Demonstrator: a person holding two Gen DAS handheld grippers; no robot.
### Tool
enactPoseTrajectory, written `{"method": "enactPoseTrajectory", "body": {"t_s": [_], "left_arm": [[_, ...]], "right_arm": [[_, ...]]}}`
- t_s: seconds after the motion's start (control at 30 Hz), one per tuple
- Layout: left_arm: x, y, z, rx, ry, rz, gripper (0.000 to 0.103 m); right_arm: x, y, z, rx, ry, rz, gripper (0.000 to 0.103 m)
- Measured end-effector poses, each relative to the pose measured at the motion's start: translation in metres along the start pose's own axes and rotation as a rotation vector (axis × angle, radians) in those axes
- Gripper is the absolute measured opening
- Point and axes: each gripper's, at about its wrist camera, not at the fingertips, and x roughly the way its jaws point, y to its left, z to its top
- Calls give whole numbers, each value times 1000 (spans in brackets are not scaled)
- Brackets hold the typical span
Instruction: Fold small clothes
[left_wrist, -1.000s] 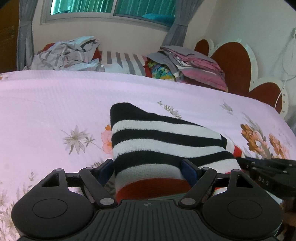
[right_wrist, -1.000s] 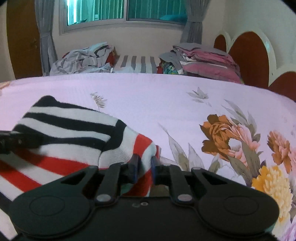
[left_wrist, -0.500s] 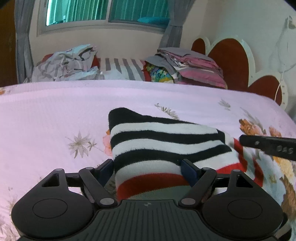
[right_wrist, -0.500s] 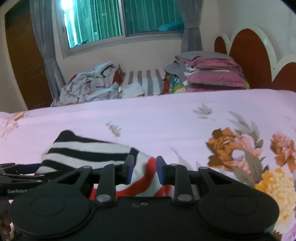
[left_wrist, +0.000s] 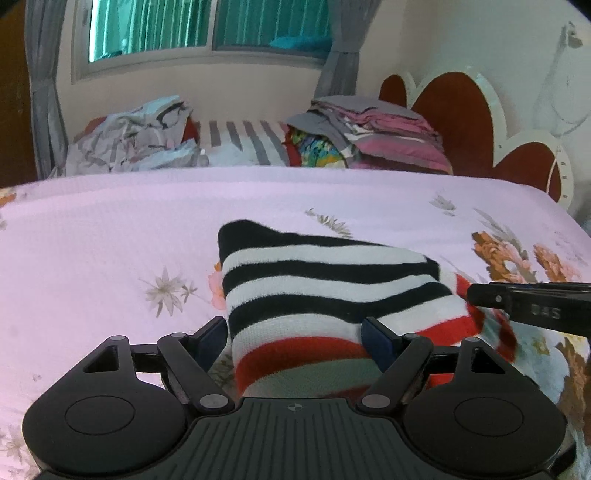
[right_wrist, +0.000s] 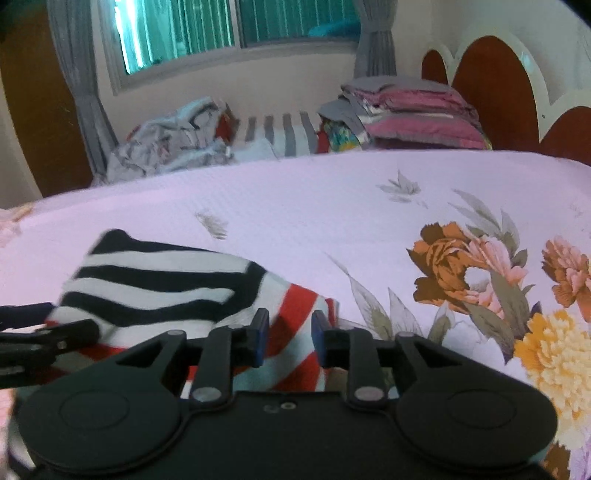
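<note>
Jaws of the left gripper (left_wrist: 295, 334) spread wide around the near end of the striped garment (left_wrist: 325, 291), pads just beside its edges, not clearly pressing. Jaws of the right gripper (right_wrist: 287, 334) slightly parted over the red-striped corner, no clear pinch. Garment lying on the bed (left_wrist: 110, 229), long axis running away from the jaws, left gripper nearer its middle. No containers visible.

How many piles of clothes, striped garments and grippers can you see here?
Striped garment on the bed: 1
Crumpled pile of clothes: 1
Folded stack of clothes: 1
Grippers, left gripper and right gripper: 2
Total: 5
</note>
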Motion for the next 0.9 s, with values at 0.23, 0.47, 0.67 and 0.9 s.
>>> {"method": "enactPoseTrajectory", "body": {"t_s": [0.23,0.47,0.67,0.9], "left_arm": [[-27,-6,-13,-10,-11,-49,79],[-25,6,-44,-81,48,-84,79],[-32,7,-45,-112,65,-77,81],[-58,10,-60,-120,78,-113,81]], "right_arm": [[-41,14,-21,-29,-39,56,26],[-32,16,-46,-90,11,6,18],[-49,13,-45,-56,4,19,21],[-99,14,-69,-61,-8,42,24]]}}
